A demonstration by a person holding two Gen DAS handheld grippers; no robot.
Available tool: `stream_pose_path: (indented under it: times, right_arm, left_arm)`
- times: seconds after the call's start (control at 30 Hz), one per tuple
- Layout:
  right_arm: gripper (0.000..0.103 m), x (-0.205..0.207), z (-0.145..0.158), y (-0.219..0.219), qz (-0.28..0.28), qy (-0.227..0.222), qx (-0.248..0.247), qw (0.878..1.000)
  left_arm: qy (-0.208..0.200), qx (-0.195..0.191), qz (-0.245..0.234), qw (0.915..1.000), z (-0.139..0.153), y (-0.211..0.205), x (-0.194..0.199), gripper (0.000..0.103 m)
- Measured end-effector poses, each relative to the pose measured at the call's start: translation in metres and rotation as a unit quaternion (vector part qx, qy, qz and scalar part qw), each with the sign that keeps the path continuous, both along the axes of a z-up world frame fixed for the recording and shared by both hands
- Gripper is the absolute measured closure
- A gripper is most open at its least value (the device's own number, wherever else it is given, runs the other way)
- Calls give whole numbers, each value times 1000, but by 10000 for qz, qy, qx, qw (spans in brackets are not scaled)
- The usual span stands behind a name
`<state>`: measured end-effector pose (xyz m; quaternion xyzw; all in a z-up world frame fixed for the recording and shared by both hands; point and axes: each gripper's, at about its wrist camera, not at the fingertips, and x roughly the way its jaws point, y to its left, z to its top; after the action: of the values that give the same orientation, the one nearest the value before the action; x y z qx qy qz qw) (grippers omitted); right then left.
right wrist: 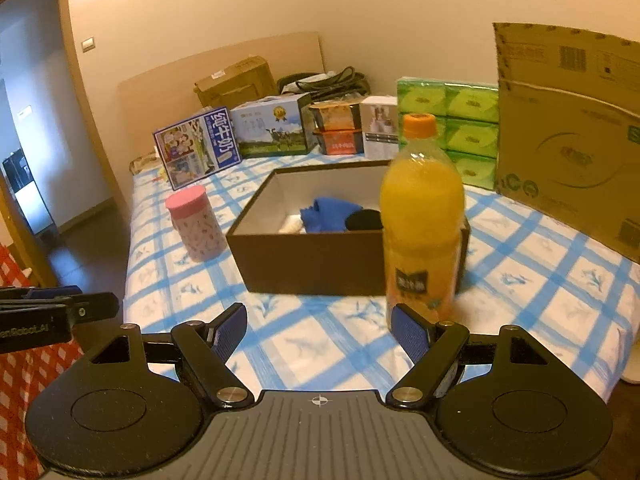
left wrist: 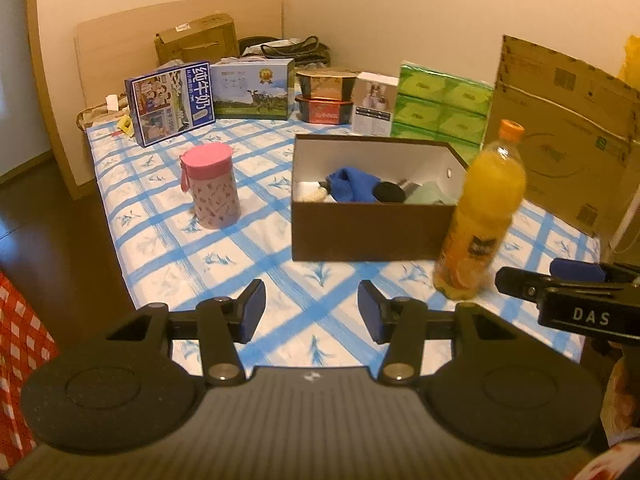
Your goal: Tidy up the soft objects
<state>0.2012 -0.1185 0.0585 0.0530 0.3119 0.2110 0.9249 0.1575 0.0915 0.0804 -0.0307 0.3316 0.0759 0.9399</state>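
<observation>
Bed surface: quilted cotton-look cover, white with a blue check and small leaf prints (left wrist: 224, 248).

Left gripper (left wrist: 311, 308): black, hinged arms, ribbed blue pads. Jaws apart, nothing between them, only the cover beneath.

Right gripper (right wrist: 318, 330): same build, woven-textured blue pads (right wrist: 230, 334). Jaws stand wide and empty; the right-hand pad sits just in front of the bottle's base in this view, contact cannot be told.

Brown rectangular cardboard box with white inner walls (left wrist: 368, 228), open-topped, mid-bed. Inside: a crumpled soft blue cloth (left wrist: 352, 184), something white and fluffy at its left (left wrist: 310, 191), a round black disc (left wrist: 389, 192), a pale green piece at right (left wrist: 426, 196). So the soft things lie in the box.

Clear plastic bottle of orange juice with orange cap (right wrist: 420, 216), upright, just in front of the box's right corner.

Pink-lidded cylindrical tin with small printed pattern (left wrist: 212, 186), upright, left of the box, apart from it.

Far edge: blue printed milk carton (left wrist: 172, 104), green wrapped tissue packs (left wrist: 444, 108), large corrugated brown carton (left wrist: 564, 136) leaning upright at right.
</observation>
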Motion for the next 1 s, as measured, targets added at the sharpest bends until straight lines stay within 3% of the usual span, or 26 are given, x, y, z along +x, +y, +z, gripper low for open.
stream_pose_path:
  times: [1.0]
  right_arm:
    - [24, -98, -23, -73, -184, 199, 27, 9996]
  left_arm:
    - [267, 80, -535, 9982, -26, -87, -85, 55]
